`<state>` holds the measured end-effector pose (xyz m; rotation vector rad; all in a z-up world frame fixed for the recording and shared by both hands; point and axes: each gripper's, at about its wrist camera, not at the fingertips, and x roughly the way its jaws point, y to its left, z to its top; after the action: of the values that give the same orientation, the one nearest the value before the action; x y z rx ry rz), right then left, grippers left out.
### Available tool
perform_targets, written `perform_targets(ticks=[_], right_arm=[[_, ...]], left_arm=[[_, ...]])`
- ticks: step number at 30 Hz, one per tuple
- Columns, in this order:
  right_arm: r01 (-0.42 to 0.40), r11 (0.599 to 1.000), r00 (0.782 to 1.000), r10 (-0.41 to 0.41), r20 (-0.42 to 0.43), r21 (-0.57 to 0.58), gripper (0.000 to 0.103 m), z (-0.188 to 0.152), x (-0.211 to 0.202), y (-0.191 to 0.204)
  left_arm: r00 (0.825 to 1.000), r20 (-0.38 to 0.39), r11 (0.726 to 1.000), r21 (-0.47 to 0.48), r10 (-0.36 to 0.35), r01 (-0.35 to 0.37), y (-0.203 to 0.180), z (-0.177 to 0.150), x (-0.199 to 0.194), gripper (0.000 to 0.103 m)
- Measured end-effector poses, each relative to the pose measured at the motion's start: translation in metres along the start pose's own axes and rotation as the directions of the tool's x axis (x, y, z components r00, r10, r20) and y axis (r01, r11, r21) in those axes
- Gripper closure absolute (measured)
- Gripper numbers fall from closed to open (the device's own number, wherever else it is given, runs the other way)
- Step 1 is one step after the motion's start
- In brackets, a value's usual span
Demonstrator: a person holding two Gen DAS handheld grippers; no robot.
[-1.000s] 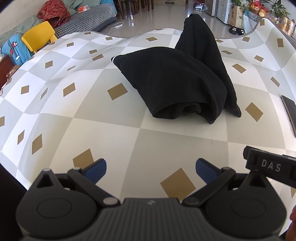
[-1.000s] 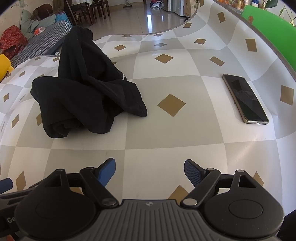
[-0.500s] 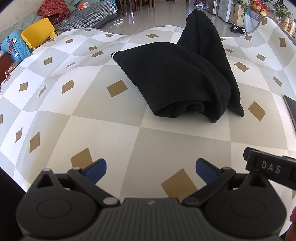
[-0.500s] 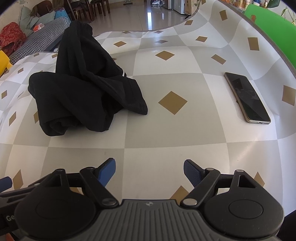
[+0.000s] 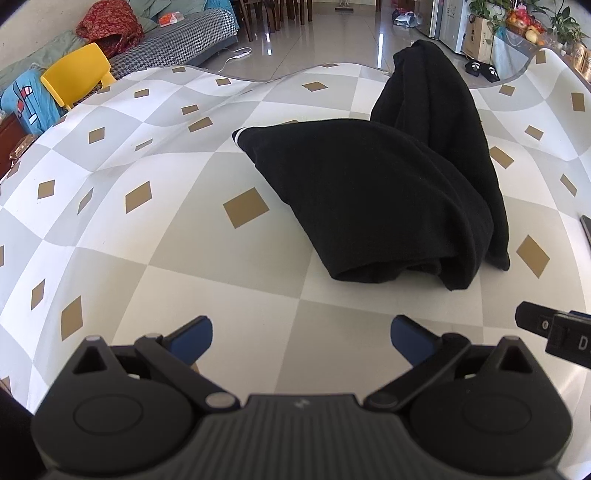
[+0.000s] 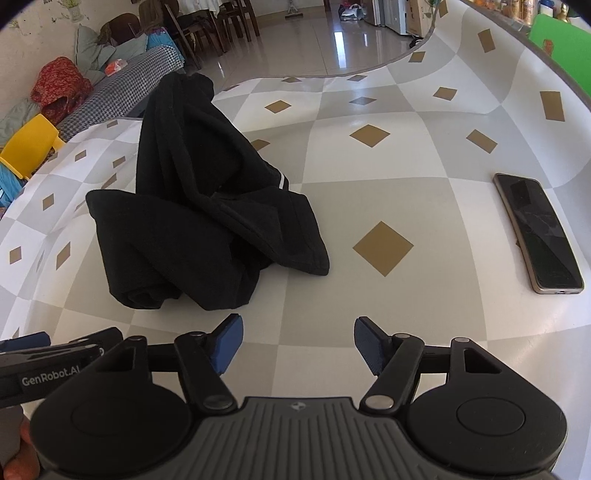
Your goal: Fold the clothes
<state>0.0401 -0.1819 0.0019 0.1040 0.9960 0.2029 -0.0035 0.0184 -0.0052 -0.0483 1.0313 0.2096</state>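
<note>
- Lying crumpled near the middle of the table (image 5: pixel 155 295), the black garment (image 5: pixel 369 199) forms a loose heap; one part rises in a peak toward the far edge, and a thin white stripe shows at one hem in the right wrist view.
- Left claw (image 5: pixel 301 334): blue pads spread wide, nothing between them, held above bare cloth short of the garment's near fold.
- Right claw (image 6: pixel 298 341): jaws closing, pads apart at a middling gap, nothing between them; the garment (image 6: pixel 207 229) lies just ahead and to its left, not touching.
- Each claw's body shows at the edge of the other's view, so the two sit side by side.
- Phone (image 6: pixel 537 236): dark screen up, flat on the table to the right, well apart from the garment.
- Nothing lies between either claw and the garment.
- Table covering: white and grey checked cloth with small tan diamonds, smooth near the claws, rippled at the far edge.
- Room beyond: glossy tiled floor (image 5: pixel 332 40); yellow chair (image 5: pixel 75 72) at left; houndstooth-covered sofa (image 5: pixel 177 40) with a red bundle (image 5: pixel 110 27) on it; green panel (image 6: pixel 561 51) at far right; potted plants and fruit at upper right in the left wrist view.
</note>
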Motion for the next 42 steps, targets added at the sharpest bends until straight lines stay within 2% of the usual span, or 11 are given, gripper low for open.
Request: perform_targets(ticks=[4,9,13,15,17,24,30,33,37,39,42], right_arm=[[-0.058,0.997,0.998,0.059,0.015,-0.047,0.039,0.011,0.002,0.006],[-0.076,0.989,0.995,0.083,0.054,-0.128,0.041,0.027,0.001,0.015],[-0.070,0.987,0.996,0.079,0.052,-0.146,0.041,0.039,0.004,0.015],[-0.099,0.987,0.993,0.107,0.057,-0.127,0.042,0.047,0.003,0.012],[-0.134,0.985,0.987,0.142,0.070,-0.110,0.044,0.054,0.002,0.010],[-0.208,0.974,0.970,0.218,0.106,-0.092,0.047,0.074,0.007,0.020],[-0.182,0.974,0.973,0.198,0.120,-0.132,0.053,0.082,0.026,0.036],[-0.183,0.974,0.974,0.198,0.110,-0.137,0.060,0.084,0.038,0.040],[-0.165,0.973,0.980,0.180,0.084,-0.159,0.080,0.078,0.051,0.042],[-0.155,0.974,0.983,0.169,0.073,-0.164,0.085,0.074,0.054,0.040],[-0.139,0.977,0.985,0.153,0.078,-0.159,0.091,0.071,0.054,0.036]], left_arm=[[1.000,0.014,1.000,0.009,-0.010,0.010,0.001,0.015,0.003,0.000],[0.999,0.045,0.999,0.050,-0.023,0.021,-0.006,0.034,0.001,0.000],[0.999,0.022,0.998,0.065,-0.026,0.024,-0.011,0.044,0.004,0.000],[0.999,0.011,0.998,0.056,-0.037,0.037,-0.012,0.049,0.006,0.000],[0.999,0.007,0.998,0.038,-0.046,0.046,-0.009,0.058,0.007,0.000],[0.993,0.068,0.990,-0.102,-0.095,0.102,0.020,0.090,0.002,0.000],[0.991,0.094,0.976,-0.189,-0.096,0.113,0.033,0.106,0.021,0.000],[0.994,0.055,0.971,-0.214,-0.093,0.102,0.032,0.106,0.040,0.000],[0.996,-0.014,0.964,-0.254,-0.087,0.080,0.031,0.099,0.068,0.000],[0.996,-0.044,0.960,-0.273,-0.084,0.069,0.032,0.094,0.077,0.000],[0.997,-0.065,0.969,-0.248,-0.028,0.011,0.031,0.086,0.084,0.000]])
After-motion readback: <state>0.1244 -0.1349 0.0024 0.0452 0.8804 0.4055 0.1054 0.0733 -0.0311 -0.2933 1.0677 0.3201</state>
